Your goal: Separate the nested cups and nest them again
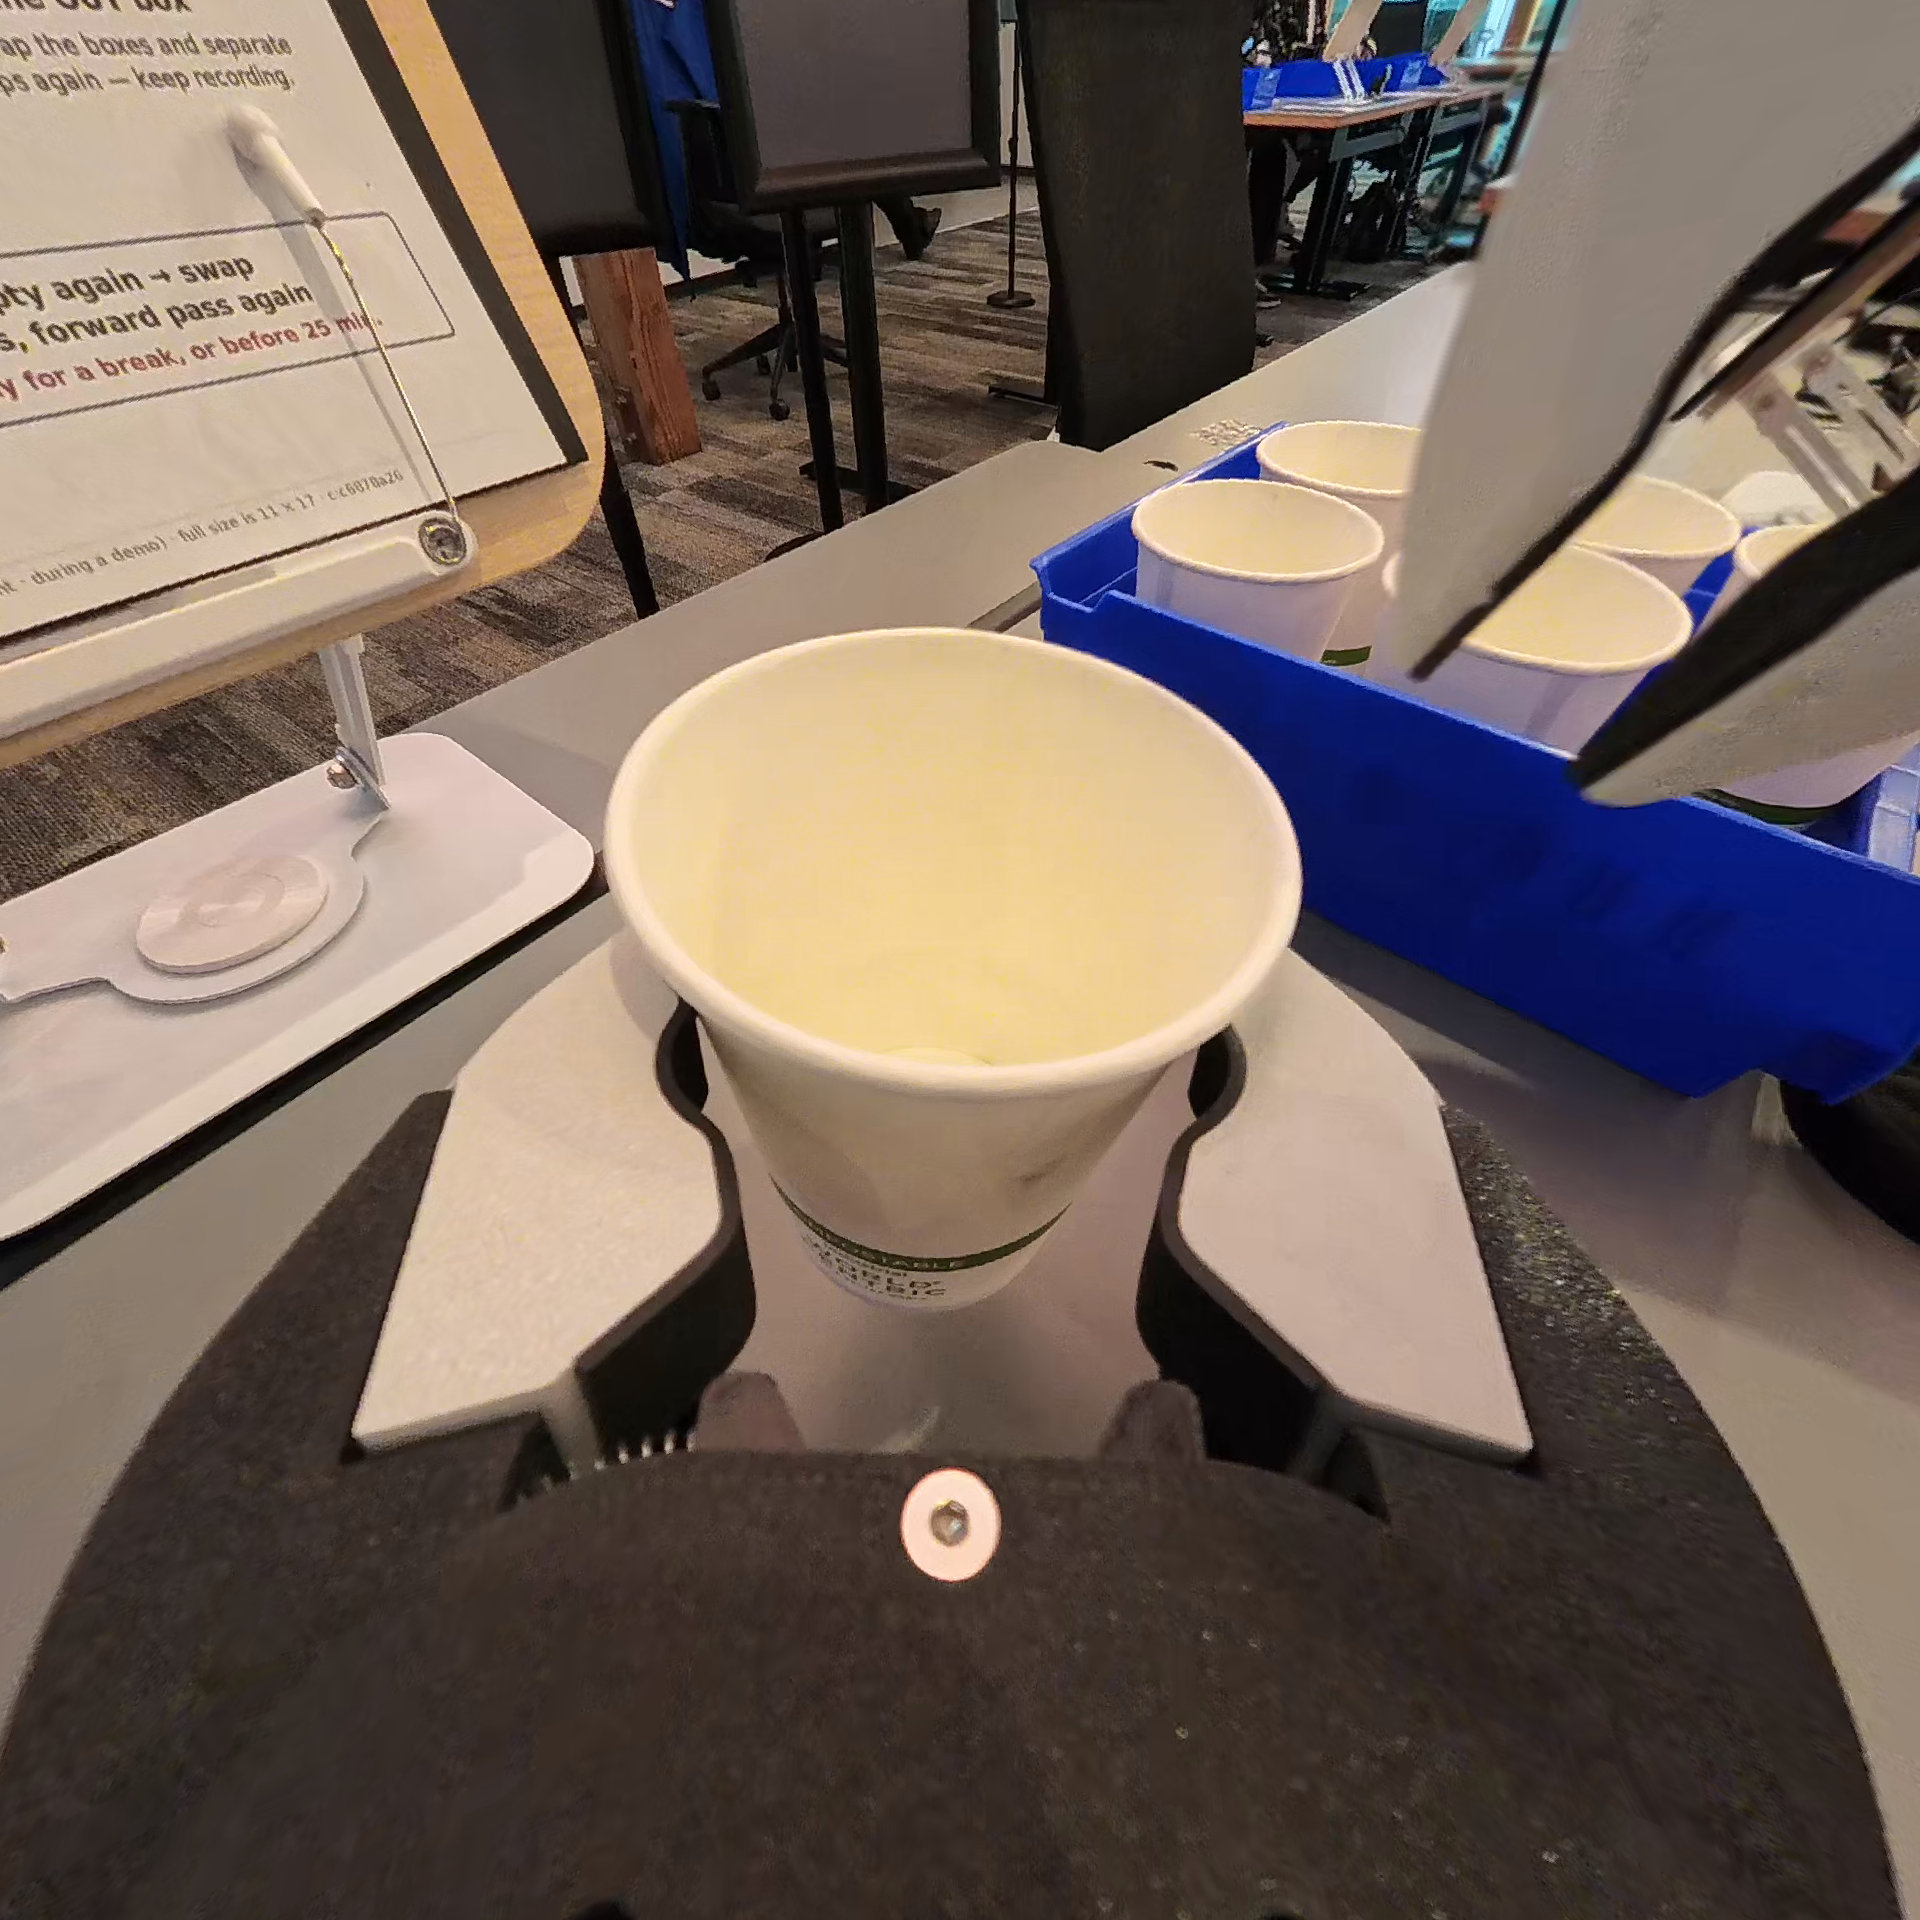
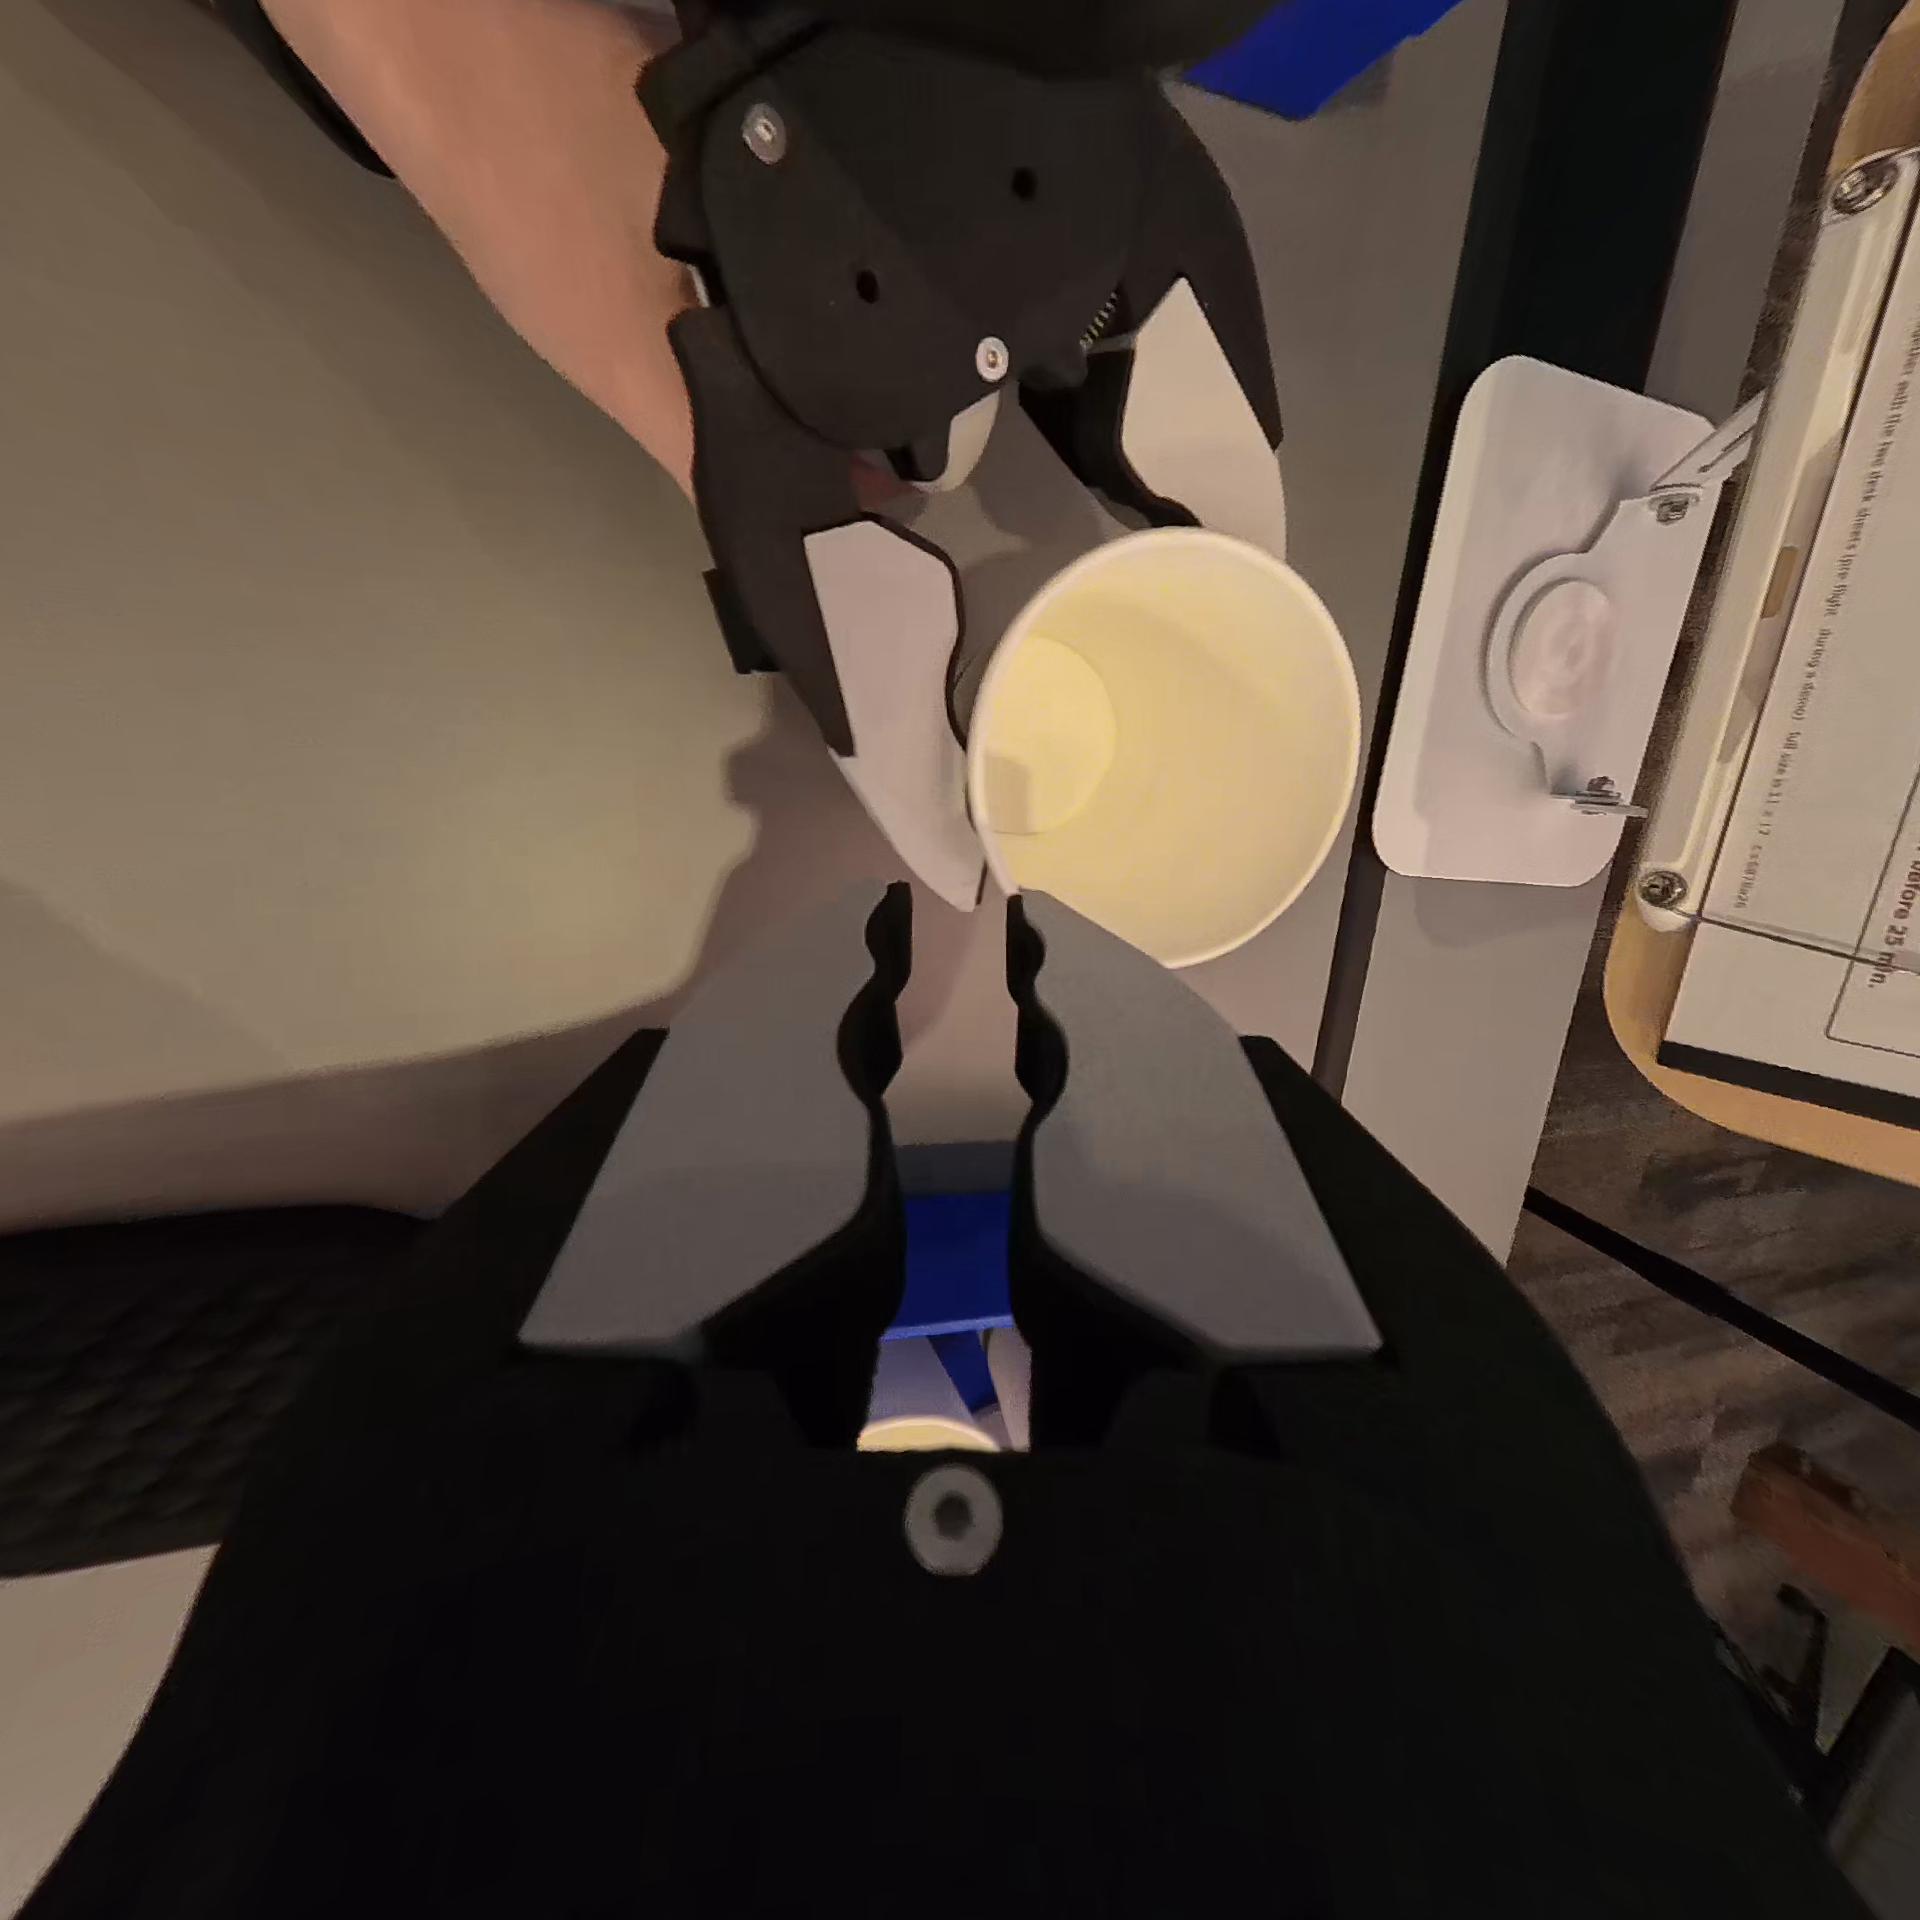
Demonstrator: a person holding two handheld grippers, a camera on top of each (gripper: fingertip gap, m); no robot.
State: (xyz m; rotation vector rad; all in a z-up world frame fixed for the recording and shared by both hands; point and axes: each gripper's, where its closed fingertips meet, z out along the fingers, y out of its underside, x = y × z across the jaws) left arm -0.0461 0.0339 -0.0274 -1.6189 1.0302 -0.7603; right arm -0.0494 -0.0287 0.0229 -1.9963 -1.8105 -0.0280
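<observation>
Your left hand-held gripper [image 1: 951,1195] pinches a paper cup [image 1: 951,883] above the counter [image 1: 1558,1195]; your right hand-held gripper [image 2: 956,914] hovers narrowly spread and empty at its rim. Separating or re-nesting seems unfinished.

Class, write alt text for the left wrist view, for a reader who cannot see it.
The left hand-held gripper clamps an empty white paper cup upright above a grey table. To its right, a blue bin holds more white cups, with the right hand-held gripper above it.
</observation>
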